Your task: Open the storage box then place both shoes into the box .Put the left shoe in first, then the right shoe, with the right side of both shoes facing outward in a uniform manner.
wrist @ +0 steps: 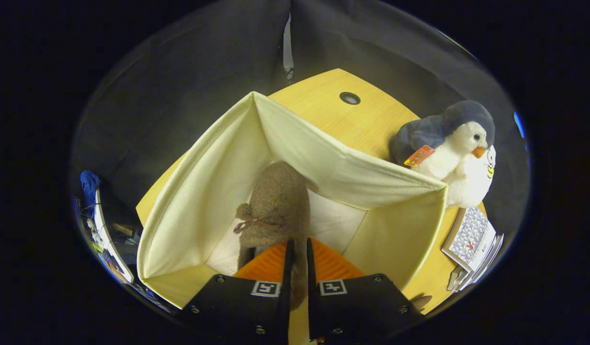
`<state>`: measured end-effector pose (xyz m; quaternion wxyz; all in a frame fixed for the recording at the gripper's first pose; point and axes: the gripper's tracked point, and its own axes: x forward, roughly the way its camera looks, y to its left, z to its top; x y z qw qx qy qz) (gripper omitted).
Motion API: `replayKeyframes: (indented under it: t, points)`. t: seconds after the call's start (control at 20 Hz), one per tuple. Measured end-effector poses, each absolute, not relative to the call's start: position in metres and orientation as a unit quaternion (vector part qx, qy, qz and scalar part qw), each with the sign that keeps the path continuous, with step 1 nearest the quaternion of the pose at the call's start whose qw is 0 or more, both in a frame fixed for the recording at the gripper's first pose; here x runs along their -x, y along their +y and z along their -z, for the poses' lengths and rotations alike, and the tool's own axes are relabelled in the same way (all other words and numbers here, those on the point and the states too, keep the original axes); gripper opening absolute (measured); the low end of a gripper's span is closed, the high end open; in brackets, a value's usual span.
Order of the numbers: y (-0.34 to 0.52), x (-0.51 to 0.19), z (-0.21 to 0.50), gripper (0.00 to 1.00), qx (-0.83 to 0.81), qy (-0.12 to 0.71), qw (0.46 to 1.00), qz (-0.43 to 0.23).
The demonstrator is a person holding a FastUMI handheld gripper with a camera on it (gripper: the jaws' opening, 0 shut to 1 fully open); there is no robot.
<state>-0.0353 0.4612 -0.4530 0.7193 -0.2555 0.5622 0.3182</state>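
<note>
A brown shoe (280,201) is pinched by the heel in the narrowed hand-held gripper (297,261) and lowered into the open storage box (199,191); release onto its floor is judged next.

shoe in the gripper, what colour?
Brown, fuzzy, with a small bow; the shoe shows best in the gripper view, pinched by the gripper.

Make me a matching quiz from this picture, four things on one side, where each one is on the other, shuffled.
Things:
1. brown shoe
2. plush penguin
3. booklets
4. storage box

Places:
A. on the wooden table, open, just ahead of the gripper
B. flat on the table below the penguin
C. inside the box, held between the jaws
D. standing beside the box's right wall

Pairs: 1-C, 2-D, 3-B, 4-A
</note>
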Motion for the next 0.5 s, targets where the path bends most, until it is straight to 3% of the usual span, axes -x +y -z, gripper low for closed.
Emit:
replayKeyframes:
  t: [0.15, 0.5]
  points:
    - [0.465, 0.028, 0.429, 0.23, 0.232, 0.550, 0.734, -0.323]
    - [0.430, 0.006, 0.337, 0.24, 0.165, 0.499, 0.782, -0.335]
